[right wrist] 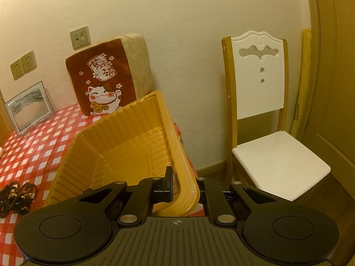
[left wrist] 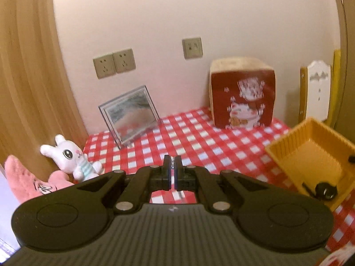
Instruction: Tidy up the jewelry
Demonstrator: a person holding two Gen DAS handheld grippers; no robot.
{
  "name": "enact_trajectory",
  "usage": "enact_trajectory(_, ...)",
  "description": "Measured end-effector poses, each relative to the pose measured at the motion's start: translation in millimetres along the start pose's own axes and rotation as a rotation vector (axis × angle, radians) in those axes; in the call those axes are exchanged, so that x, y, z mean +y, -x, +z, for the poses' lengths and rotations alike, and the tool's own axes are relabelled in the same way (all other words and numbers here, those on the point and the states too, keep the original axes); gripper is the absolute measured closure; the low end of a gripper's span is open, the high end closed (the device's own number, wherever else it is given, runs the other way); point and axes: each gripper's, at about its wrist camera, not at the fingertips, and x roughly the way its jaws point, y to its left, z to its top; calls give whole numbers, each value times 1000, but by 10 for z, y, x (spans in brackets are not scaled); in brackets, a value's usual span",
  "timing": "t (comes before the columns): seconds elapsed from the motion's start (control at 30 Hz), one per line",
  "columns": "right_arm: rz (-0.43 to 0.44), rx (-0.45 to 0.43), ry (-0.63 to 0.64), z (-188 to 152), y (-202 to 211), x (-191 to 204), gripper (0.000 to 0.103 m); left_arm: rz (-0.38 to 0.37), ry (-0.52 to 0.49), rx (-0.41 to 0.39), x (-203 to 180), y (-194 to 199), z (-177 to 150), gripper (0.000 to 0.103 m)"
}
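A yellow ribbed plastic tray [right wrist: 124,146] stands tipped up on the red-checked worktop [right wrist: 28,155], its right rim raised. A thin sparkling chain [left wrist: 172,166] sits pinched at a claw's tips, and dark beaded bracelets [right wrist: 16,194] lie heaped left of the tray.

Table [left wrist: 199,141] against the back wall. On it, far left: plush rabbit [left wrist: 68,157], another plush [left wrist: 28,181] just in front of it. Framed mirror [left wrist: 131,117] leans on the wall behind. Cushion box [left wrist: 243,97] stands further right, also at the wall. Tray [right wrist: 124,146] in front of the box, at the table's right edge, tilted. Bead strings [right wrist: 16,196] lie left of the tray. Chair [right wrist: 266,119] right of the table.
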Motion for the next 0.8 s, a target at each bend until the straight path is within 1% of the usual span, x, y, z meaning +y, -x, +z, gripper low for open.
enact_trajectory(0.27, 4, -1, 1, -4, 0, 11, 96, 40, 36, -90, 157, 329, 266, 101)
enact_trajectory(0.4, 8, -2, 1, -4, 2, 10, 96, 64, 53, -121, 248, 469, 370, 101)
enact_trajectory(0.53, 13, -3, 1, -1, 7, 16, 96, 70, 86, -156, 321, 624, 432, 101)
enact_trajectory(0.67, 18, -3, 2, 0, 10, 12, 96, 95, 107, -187, 396, 762, 484, 101)
enact_trajectory(0.73, 20, -5, 5, -2, 14, 13, 96, 99, 83, -183, 396, 769, 473, 101)
enact_trajectory(0.77, 21, -5, 4, -2, 13, 11, 96, 107, 55, -153, 358, 709, 430, 101)
enact_trajectory(0.8, 22, -5, 3, -1, 12, 11, 96, 100, 43, -107, 331, 625, 371, 101)
